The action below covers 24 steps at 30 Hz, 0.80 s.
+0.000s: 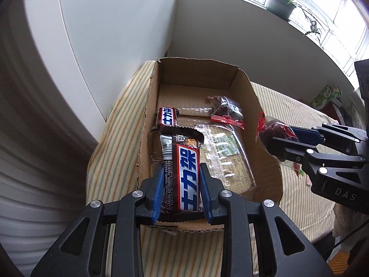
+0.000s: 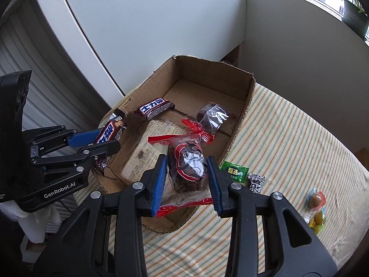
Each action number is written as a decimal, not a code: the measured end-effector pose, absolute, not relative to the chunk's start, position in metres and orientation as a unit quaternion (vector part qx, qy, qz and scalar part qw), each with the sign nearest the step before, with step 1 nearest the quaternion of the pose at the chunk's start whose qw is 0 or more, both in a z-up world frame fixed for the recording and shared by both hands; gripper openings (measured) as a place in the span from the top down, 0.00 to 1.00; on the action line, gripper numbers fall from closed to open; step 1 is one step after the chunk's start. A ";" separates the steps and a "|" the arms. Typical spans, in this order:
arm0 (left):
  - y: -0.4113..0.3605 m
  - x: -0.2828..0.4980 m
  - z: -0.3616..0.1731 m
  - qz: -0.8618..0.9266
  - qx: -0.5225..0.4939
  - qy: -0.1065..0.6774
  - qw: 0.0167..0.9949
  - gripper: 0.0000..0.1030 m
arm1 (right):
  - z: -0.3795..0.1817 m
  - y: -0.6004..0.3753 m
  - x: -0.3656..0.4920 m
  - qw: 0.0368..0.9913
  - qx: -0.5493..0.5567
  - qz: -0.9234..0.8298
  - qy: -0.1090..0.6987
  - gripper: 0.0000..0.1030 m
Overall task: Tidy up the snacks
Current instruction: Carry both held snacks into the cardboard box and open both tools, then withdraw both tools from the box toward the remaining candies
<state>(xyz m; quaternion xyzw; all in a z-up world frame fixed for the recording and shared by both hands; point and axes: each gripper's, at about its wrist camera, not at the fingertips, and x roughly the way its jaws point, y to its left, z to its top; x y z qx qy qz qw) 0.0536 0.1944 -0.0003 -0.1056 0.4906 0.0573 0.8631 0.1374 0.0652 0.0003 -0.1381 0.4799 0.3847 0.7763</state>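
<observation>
A striped cloth covers the surface (image 2: 288,124), which reaches from the near edge to the far wall under a window. On its left part sits an open cardboard box (image 1: 244,85) (image 2: 249,92), its walls torn along the top.

Flat on the box floor lies a clear-wrapped biscuit pack (image 1: 230,154) (image 2: 143,147); farther in, a chocolate bar (image 1: 166,116) (image 2: 154,110) lies at the left and a dark cake in a clear wrapper with red ends (image 1: 224,110) (image 2: 211,117) at the right.

The left claw (image 1: 182,192) (image 2: 105,142) is clamped on a second chocolate bar (image 1: 184,173) (image 2: 110,131), held over the near left part of the box. The right claw (image 2: 187,184) (image 1: 280,139) is clamped on a second red-ended wrapped cake (image 2: 188,166) (image 1: 272,130), held above the box's right wall.

On the cloth right of the box lie a green sachet (image 2: 235,169), a small black-and-white sachet (image 2: 256,182) and two small wrapped round sweets (image 2: 316,207).
</observation>
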 end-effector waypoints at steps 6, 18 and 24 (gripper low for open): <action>0.199 0.055 -0.002 0.058 -0.109 0.493 0.861 0.54 | 0.006 0.065 0.136 0.787 -0.136 0.386 0.462 0.31; 0.193 0.050 0.009 0.060 -0.107 0.477 0.871 0.53 | 0.021 0.033 0.142 0.799 -0.116 0.374 0.456 0.31; 0.181 0.048 0.016 0.054 -0.104 0.470 0.875 0.53 | 0.026 0.003 0.147 0.807 -0.109 0.360 0.454 0.31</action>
